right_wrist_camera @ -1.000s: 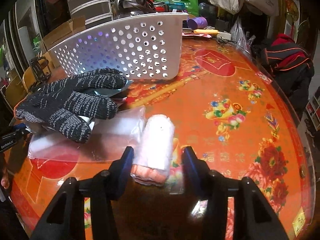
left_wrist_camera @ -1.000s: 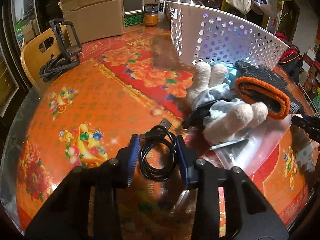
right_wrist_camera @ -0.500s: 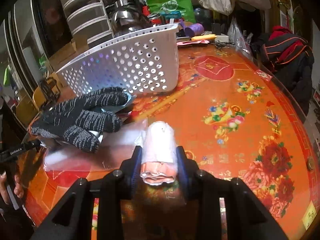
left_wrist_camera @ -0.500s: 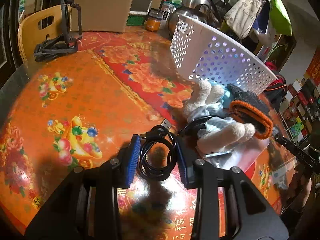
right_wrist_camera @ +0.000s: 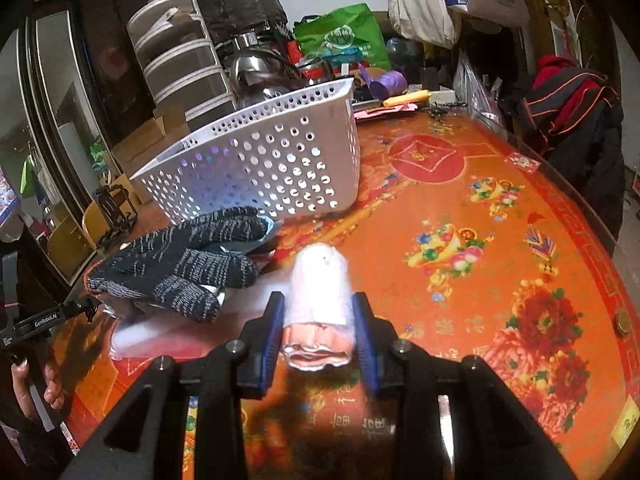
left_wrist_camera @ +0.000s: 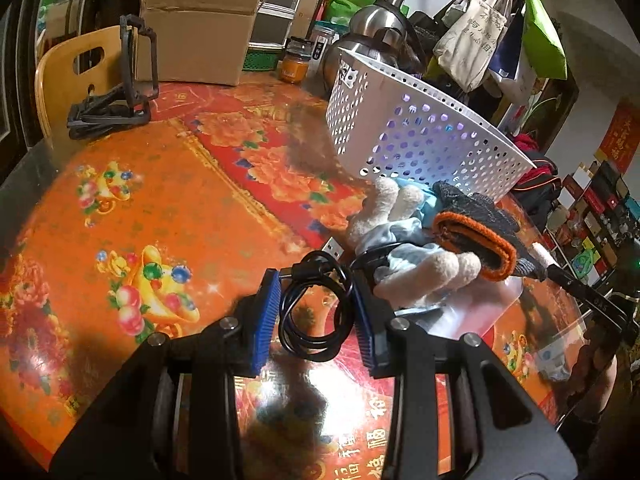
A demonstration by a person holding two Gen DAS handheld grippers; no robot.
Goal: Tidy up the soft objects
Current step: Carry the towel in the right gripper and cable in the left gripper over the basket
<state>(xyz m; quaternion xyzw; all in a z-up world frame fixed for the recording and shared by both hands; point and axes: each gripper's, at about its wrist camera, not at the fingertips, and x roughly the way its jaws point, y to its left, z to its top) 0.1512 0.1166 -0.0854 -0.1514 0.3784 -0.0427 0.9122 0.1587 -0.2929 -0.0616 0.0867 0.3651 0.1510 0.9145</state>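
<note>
My left gripper (left_wrist_camera: pixel 316 314) is shut on a coiled black cable (left_wrist_camera: pixel 320 332), which hangs just above the orange tablecloth. Just right of it lies a white plush toy in pale blue cloth (left_wrist_camera: pixel 404 236). A grey knit glove with an orange cuff (left_wrist_camera: pixel 476 228) lies draped over the toy, on a clear plastic bag (left_wrist_camera: pixel 476 312). My right gripper (right_wrist_camera: pixel 318 320) is shut on a white and pink cloth roll (right_wrist_camera: pixel 320 280), held a little off the table. The same glove (right_wrist_camera: pixel 180 268) lies to that gripper's left. A white perforated basket (left_wrist_camera: pixel 420 140) (right_wrist_camera: pixel 260 160) stands behind the pile.
At the far left stand a black folding stand (left_wrist_camera: pixel 116 108), a cardboard box (left_wrist_camera: pixel 196 48) and a wooden chair (left_wrist_camera: pixel 68 76). A jar (left_wrist_camera: pixel 294 66) and a steel kettle (left_wrist_camera: pixel 372 24) stand behind the basket. A person's hand (right_wrist_camera: pixel 36 376) shows at the lower left. Clothes (right_wrist_camera: pixel 568 100) hang beyond the table's right edge.
My right gripper's jaws closed onto the cloth roll and raised it off the table. My left gripper kept its hold on the cable, rose slightly and tilted.
</note>
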